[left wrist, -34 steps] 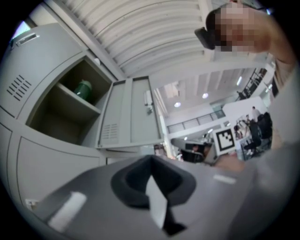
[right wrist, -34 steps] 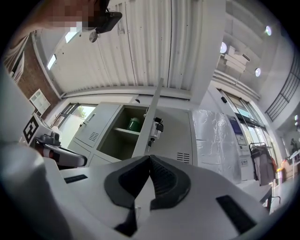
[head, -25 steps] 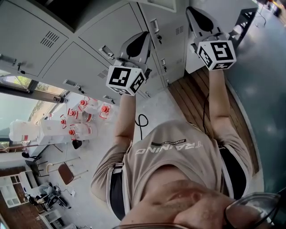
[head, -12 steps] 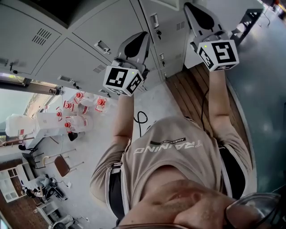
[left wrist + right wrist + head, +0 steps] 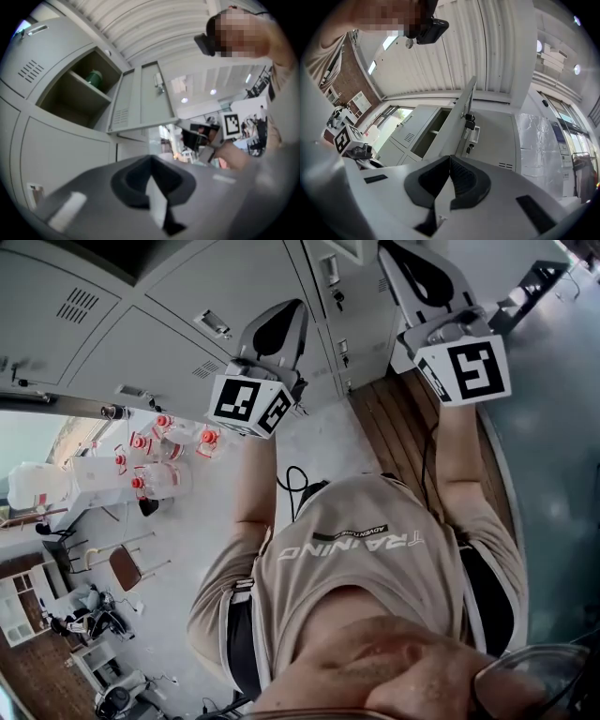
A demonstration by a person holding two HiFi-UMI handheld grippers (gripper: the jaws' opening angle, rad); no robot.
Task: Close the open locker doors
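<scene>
The grey lockers (image 5: 178, 329) fill the top of the head view. In the left gripper view one upper compartment (image 5: 77, 93) stands open with a green object (image 5: 94, 77) on its shelf. Its door (image 5: 140, 101) is swung out. The right gripper view shows that open door (image 5: 459, 117) edge-on, with a lock and keys (image 5: 469, 123) on it. My left gripper (image 5: 286, 320) is raised toward the lockers, jaws shut on nothing. My right gripper (image 5: 408, 263) is held higher, near the door, also shut and empty. Neither touches the door.
Several red-capped bottles (image 5: 155, 460) stand on a white table at the left. A chair (image 5: 127, 568) is below them. A black cable (image 5: 298, 486) lies on the floor by a wooden strip (image 5: 403, 437). The person's torso fills the lower head view.
Both grippers have risen a little toward the lockers. The left marker cube has shifted left and the right one to the right. Nothing was touched or moved.
</scene>
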